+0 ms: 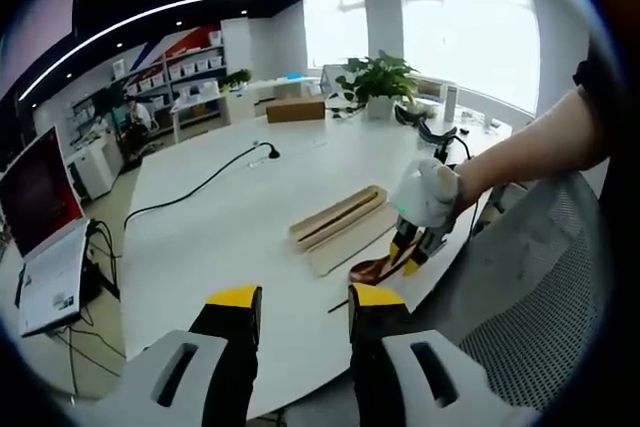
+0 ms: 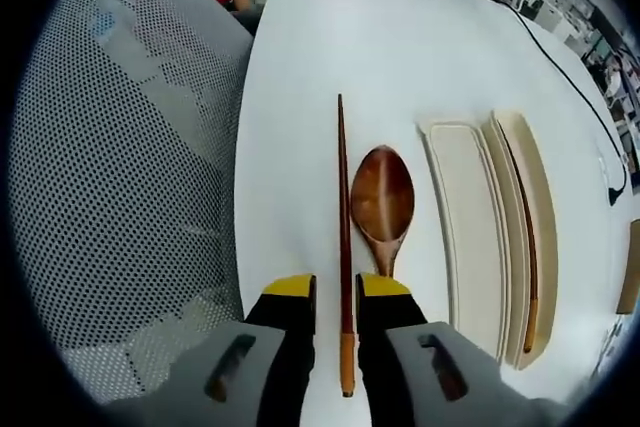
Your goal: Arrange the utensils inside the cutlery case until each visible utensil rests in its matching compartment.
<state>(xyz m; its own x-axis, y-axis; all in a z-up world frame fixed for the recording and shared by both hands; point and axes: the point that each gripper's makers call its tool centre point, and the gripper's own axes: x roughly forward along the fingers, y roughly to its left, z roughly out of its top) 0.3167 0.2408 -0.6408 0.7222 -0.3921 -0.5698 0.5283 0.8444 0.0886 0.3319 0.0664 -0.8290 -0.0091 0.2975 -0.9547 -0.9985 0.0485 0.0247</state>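
Observation:
In the right gripper view a dark wooden chopstick [image 2: 342, 207] with an orange end lies on the white table [image 2: 300, 97], running between my right gripper's [image 2: 338, 289] jaws, which stand narrowly open on either side of it. A brown wooden spoon [image 2: 382, 197] lies just right of it, its handle under the right jaw. Beyond lie the cream lid [image 2: 462, 237] and the cutlery case [image 2: 522, 197], with a second chopstick [image 2: 531, 277] in a slot. In the left gripper view my left gripper [image 1: 305, 299] hangs open and empty, short of the case [image 1: 340, 215]. A gloved hand holds the right gripper [image 1: 412, 247] over the spoon [image 1: 370, 270].
A grey mesh chair [image 2: 120, 197] stands against the table edge beside the chopstick. A black cable [image 1: 200, 187] crosses the table. A potted plant [image 1: 380, 77] and a cardboard box [image 1: 295, 110] stand at the far side. A laptop [image 1: 40, 237] sits off to the left.

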